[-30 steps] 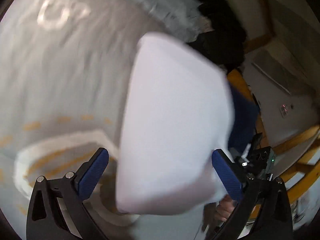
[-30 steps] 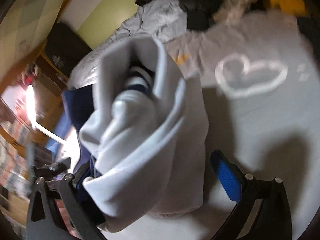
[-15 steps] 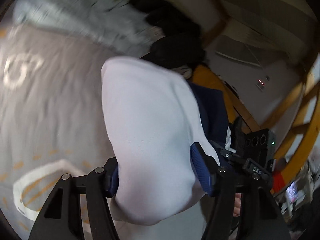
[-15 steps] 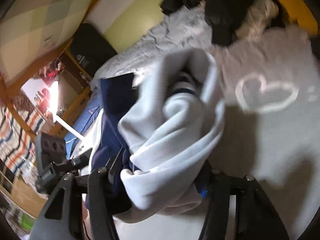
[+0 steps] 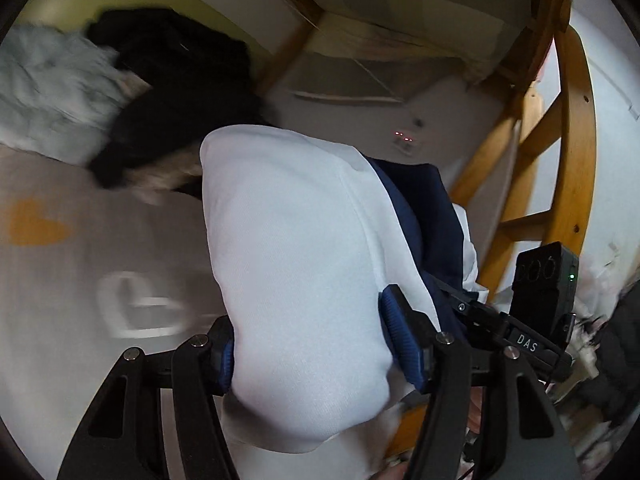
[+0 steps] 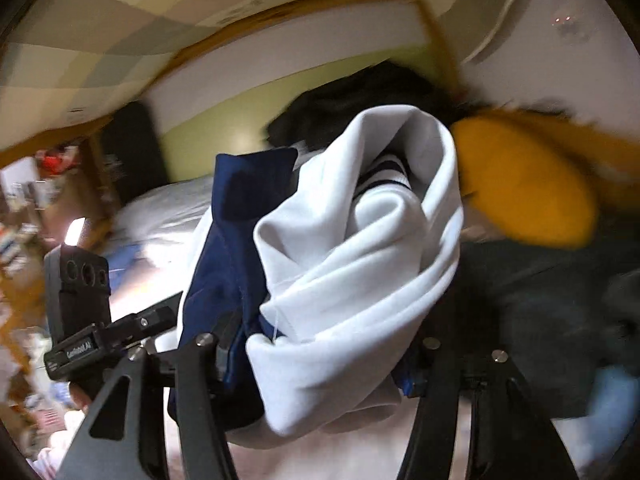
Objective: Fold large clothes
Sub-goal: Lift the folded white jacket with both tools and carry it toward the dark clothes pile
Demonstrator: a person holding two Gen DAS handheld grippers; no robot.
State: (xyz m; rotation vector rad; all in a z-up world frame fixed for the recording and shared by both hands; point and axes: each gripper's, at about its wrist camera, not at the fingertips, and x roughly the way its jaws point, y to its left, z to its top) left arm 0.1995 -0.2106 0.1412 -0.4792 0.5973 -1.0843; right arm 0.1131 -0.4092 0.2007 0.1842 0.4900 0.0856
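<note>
Both claws (image 5: 320, 344) (image 6: 316, 364) clamp the folded white garment's (image 5: 296, 260) opposite edges.

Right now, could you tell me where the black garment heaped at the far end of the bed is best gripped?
Probably at the black garment's loose near edge, coming in low over the grey sheet: it lies in a rumpled heap, its lowest fold spilling toward the camera.

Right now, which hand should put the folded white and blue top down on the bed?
Neither alone, probably. The left gripper and the right gripper each clamp the folded white and blue top, one at each end. The bed shows beside the left, so left could lead.
</note>
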